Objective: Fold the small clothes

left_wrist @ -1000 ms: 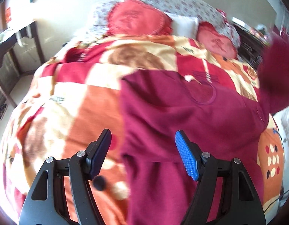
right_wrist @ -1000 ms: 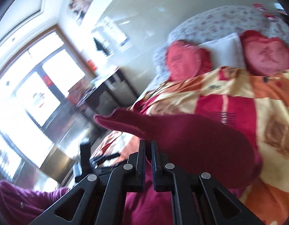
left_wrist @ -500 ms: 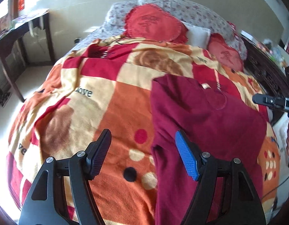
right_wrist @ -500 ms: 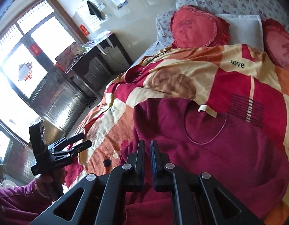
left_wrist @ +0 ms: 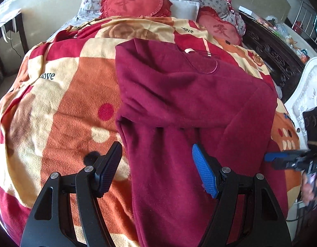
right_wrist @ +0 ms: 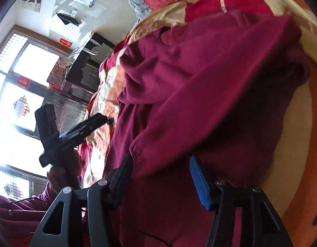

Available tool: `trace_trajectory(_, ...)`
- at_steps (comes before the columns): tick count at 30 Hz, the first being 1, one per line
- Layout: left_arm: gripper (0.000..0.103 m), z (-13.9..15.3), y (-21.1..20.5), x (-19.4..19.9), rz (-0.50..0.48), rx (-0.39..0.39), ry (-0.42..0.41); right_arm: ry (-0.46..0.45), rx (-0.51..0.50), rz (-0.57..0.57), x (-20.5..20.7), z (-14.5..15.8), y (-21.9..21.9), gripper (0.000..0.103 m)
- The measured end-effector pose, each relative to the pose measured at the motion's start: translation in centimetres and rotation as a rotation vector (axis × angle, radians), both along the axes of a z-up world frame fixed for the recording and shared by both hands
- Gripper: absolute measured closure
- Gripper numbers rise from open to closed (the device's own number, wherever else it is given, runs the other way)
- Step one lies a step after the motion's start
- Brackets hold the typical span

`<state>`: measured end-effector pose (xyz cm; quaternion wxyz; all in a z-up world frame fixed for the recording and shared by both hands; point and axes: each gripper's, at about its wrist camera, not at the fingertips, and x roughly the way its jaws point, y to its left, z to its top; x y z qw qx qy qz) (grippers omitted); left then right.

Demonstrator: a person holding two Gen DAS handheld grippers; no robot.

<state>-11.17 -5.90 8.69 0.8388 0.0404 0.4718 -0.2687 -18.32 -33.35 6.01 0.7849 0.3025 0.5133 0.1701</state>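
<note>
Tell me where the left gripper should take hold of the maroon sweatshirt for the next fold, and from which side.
Probably the near left side edge of the maroon sweatshirt, just below the folded-in sleeve. That edge lies as a free, slightly raised border on the blanket, between the fingers of the open left gripper. Come in low from the left, over the bare blanket, so that one finger can slip under the hem.

Sweater [left_wrist: 189,94]: lower part ran off the bottom edge in the left wrist view; collar area smeared by motion in the right wrist view.
Blanket [left_wrist: 61,107]: middle hidden beneath the sweater.
Right tongs [left_wrist: 290,161]: blurred, cut by the right edge of the left wrist view.
Left tongs [right_wrist: 87,126]: blurred in the right wrist view, spread of fingers unreadable there.
Window [right_wrist: 20,103]: glare-washed, panes' detail lost.
</note>
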Motion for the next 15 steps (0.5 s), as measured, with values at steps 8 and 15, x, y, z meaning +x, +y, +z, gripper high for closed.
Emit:
trace_trajectory(8,0.032,1.0,1.8,0.8,0.039,-0.001,-0.040,-0.074,0.064,-0.009,4.5,0.8,1.2,0.048)
trace_trajectory(15,0.032,0.8,2.8,2.2,0.099,-0.025,-0.004,-0.176,0.016,-0.052,14.5,3.4,1.7,0.048)
